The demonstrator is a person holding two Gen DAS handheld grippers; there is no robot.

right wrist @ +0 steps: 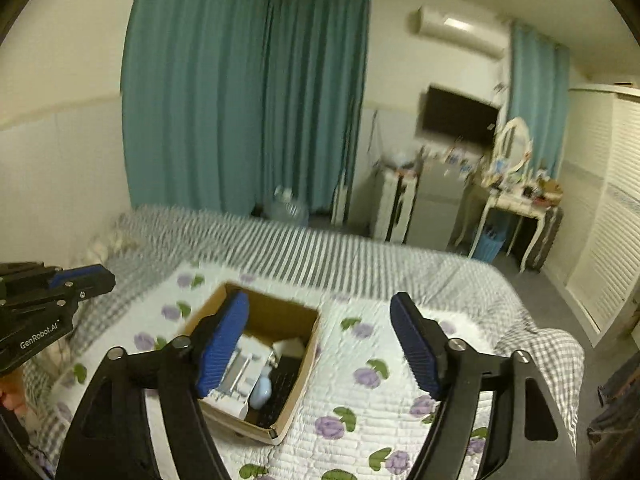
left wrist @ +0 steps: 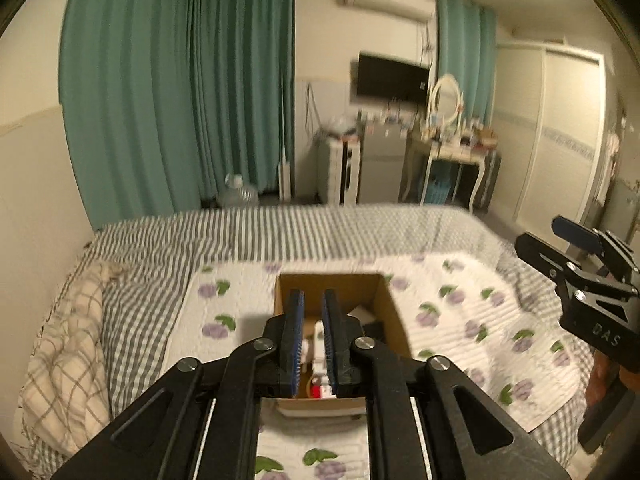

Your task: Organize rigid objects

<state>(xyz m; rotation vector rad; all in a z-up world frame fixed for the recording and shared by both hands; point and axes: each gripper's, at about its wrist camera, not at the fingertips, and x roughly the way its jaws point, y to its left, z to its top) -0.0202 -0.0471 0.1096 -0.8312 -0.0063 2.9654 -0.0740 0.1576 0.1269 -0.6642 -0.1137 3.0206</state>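
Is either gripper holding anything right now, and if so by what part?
Nothing is held. The left gripper has a narrow empty gap between its fingers, the right gripper is wide open, both above the cardboard box.

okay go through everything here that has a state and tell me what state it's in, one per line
Brown cardboard box: open-topped, upright on the quilt, small items inside.
Left tool: jaws narrowly apart, nothing between them.
Right tool: jaws wide apart, empty.
Teal curtains: drawn closed.
Black wall television: screen dark.
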